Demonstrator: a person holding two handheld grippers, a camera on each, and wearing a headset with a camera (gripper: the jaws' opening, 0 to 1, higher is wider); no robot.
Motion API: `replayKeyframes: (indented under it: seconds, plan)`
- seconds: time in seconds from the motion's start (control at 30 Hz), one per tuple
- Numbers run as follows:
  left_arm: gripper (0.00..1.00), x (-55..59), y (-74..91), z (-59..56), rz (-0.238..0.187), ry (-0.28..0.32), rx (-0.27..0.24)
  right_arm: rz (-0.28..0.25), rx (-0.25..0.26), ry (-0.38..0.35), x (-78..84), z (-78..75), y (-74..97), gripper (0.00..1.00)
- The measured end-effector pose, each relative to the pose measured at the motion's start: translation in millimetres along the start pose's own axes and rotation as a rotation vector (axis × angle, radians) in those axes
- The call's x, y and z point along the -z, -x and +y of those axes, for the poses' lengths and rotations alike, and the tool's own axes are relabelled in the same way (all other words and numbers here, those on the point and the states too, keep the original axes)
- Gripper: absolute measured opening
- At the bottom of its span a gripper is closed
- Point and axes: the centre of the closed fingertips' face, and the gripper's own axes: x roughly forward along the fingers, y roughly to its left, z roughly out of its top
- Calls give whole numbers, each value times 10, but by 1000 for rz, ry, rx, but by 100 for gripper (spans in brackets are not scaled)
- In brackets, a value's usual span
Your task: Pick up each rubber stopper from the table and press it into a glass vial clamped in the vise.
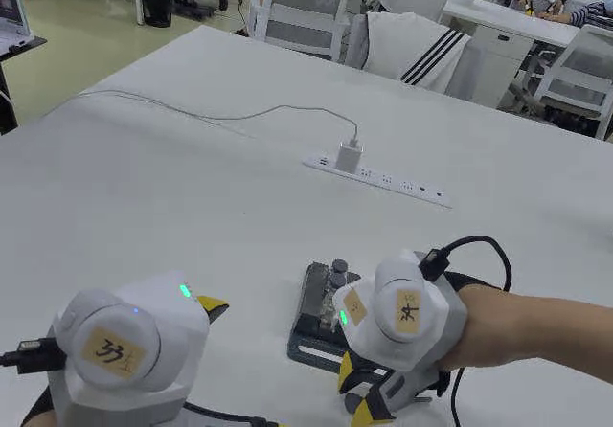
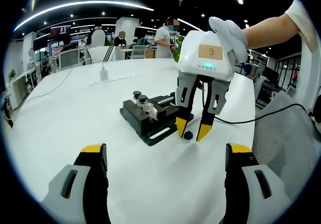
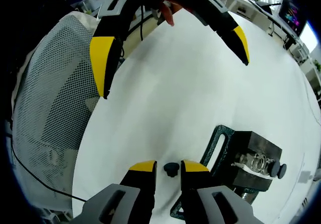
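"XENSE" logo (image 2: 207,67) on right gripper (image 2: 193,130), tan label (image 2: 210,51) illeg

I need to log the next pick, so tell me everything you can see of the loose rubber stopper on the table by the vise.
The loose rubber stopper is small, dark and matte, with a wider round head and a narrower plug. It lies on the white table, close beside the base of the dark vise. The right gripper hangs over it, yellow-tipped jaws open on either side with a gap each way, so only the table seems to touch it. Its exact pose is too small to tell.
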Motion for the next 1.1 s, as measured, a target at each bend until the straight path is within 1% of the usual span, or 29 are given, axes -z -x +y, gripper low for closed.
replayKeyframes:
  seconds: [0.17,0.3,0.5,0.7,0.9,1.0,1.1]
  plan:
    - [98,5,-5,4,0,3,1,12,-2,13,10,2,-35,14]
    - [98,12,-11,1,-1,5,3,17,1,24,11,-16,-31,12]
    - [97,27,-27,-6,-3,10,5,28,10,43,9,-38,-37,10]
    - [97,34,-33,-6,-3,14,6,41,26,80,15,-48,-40,9]
    - [97,32,-42,-13,-3,13,8,28,32,69,13,-54,-39,8]
    - [97,27,-45,-14,-2,10,9,16,33,40,10,-62,-37,8]
    - [97,21,-43,-11,-2,8,9,-9,32,-1,8,-65,-30,8]
